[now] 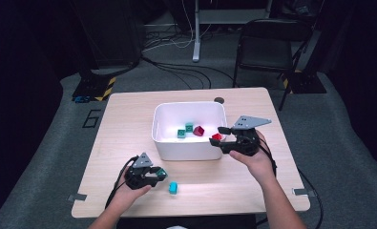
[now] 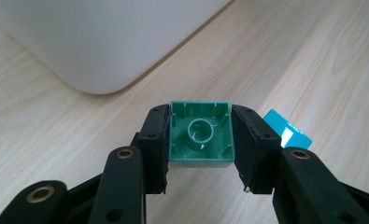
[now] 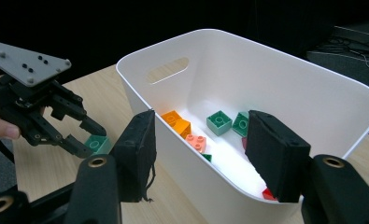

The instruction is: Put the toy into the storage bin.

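Left tool [image 1: 158,174]: closed on one green brick [image 2: 201,132], hollow underside facing its camera, in front of the white bin [image 1: 188,148], near its left corner.
Blue brick [image 1: 173,187]: one, on the table [image 1: 124,124], just right of the left tool, in front of the bin.
Bricks in the bin: two green, two orange, one pink, one dark red, counted from the right gripper view; others partly hidden.
Right tool [image 1: 219,134]: jaws wide apart, over the bin's right front corner, with one red brick [image 1: 216,137] between them in the high view; whether the pads touch it cannot be told.

Looks like some lab or studio setup: dark room, grey carpet [image 1: 343,157], cables [image 1: 176,67] all over the floor, 1 folding chair [image 1: 267,47], taped stand bases [image 1: 94,88], plain wooden table [image 1: 129,124].
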The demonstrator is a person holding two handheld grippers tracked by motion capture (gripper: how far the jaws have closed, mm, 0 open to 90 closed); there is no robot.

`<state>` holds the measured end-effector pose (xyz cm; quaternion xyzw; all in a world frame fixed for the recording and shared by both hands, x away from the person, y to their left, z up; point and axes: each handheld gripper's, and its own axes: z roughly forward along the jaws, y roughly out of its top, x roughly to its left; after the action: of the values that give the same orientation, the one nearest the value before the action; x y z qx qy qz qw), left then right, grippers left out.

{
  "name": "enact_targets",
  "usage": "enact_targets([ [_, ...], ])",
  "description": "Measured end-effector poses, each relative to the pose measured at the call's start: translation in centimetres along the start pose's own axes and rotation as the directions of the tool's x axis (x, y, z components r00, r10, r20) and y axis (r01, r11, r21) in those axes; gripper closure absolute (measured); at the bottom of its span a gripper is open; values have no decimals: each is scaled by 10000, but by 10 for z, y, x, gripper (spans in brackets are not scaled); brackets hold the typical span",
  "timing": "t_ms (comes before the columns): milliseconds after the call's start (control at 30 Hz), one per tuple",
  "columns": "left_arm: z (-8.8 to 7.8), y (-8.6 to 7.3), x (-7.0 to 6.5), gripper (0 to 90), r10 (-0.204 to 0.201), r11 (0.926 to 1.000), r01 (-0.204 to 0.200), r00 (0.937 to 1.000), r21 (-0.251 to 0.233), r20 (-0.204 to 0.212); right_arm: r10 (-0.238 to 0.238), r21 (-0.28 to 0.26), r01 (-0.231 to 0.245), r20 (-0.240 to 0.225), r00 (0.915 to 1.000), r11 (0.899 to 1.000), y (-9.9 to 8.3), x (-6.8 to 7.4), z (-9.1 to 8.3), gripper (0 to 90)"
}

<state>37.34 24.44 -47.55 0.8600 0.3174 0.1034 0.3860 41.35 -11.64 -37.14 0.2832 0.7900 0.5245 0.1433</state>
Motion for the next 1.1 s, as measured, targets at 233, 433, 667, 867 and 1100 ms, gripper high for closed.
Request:
enact_targets([
  [233,-13,21,1,588,49,9999,-48,10000,-113,39,33,-21,-33,37,10000,10000,0,-1,-1,423],
  [433,-21,40,2,588,-63,9997,70,9994,-225,331,50,-42,-50,51,10000,10000,0,-2,-2,423],
  [667,-28,64,3,588,172,9994,-161,9992,-312,348,79,-27,-79,60,10000,10000,0,-3,-2,423],
  [867,-33,84,3,588,255,9984,-234,9988,-510,407,76,-38,-75,67,9999,10000,-1,-4,-2,422],
  [1100,-36,107,6,588,451,9965,-417,9979,-718,460,113,-67,-113,69,9999,9999,-1,-4,-3,422],
])
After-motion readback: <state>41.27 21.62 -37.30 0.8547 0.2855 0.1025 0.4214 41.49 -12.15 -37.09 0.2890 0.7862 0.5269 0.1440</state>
